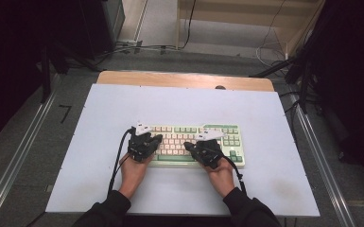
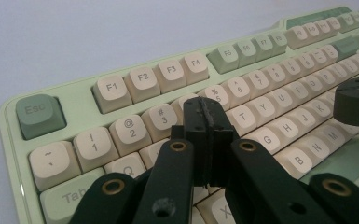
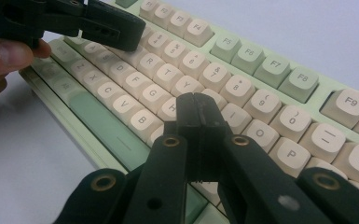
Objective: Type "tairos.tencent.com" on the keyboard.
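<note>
Over the keyboard point(image 1: 194, 144), the left gripper point(image 2: 208, 112) and right gripper point(image 3: 199, 109) hover with jaws pressed together, holding nothing. Typing looks barely begun, since no key seems pressed yet.

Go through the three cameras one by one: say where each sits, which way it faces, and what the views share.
High view: above the person's side, looking forward and down on the table; both forearms, left gripper and right gripper over the keyboard.
Left gripper view: rides the left gripper, jaws shut, facing the keyboard's Esc end.
Right gripper view: rides the right gripper, jaws shut, facing the middle keys; the left gripper shows upper left.
Shared: the keyboard.
</note>
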{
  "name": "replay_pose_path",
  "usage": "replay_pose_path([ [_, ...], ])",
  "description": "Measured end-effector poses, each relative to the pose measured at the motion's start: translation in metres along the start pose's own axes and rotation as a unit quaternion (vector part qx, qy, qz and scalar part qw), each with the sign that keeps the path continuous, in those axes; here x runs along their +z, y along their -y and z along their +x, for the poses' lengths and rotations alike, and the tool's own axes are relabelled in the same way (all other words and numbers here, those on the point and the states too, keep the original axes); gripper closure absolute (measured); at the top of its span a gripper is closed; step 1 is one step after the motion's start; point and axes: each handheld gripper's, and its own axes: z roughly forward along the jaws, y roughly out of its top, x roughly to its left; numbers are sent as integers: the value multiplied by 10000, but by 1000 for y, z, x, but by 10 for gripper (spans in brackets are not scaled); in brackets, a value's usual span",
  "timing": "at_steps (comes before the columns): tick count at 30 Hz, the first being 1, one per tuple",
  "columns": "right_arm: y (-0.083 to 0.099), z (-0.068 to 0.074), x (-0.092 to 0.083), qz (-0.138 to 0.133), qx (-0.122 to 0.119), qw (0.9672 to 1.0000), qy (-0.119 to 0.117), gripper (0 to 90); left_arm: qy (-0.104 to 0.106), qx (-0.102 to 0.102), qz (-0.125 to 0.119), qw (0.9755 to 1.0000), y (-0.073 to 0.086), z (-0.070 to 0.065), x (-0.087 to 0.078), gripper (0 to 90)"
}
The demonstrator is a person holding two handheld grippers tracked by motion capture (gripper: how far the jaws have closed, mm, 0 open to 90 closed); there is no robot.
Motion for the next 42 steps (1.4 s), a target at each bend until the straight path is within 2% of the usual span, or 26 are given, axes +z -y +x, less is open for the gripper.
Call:
replay_pose_path([
  [22, 0, 0, 0, 4, -11, 10000, 2, 873, -39, 8, 77, 10000, 0, 0, 2, 900],
  [25, 0, 0, 0, 16, -11, 10000, 3, 872, -21, 3, 171, 9999, 1, 1, 4, 900],
  [34, 0, 0, 0, 8, -16, 10000, 0, 873, 55, 35, -67, 10000, -2, -3, -5, 900],
  [42, 0, 1, 0, 0, -30, 10000, -6, 873, 48, 39, -46, 10000, 0, -1, -8, 900],
])
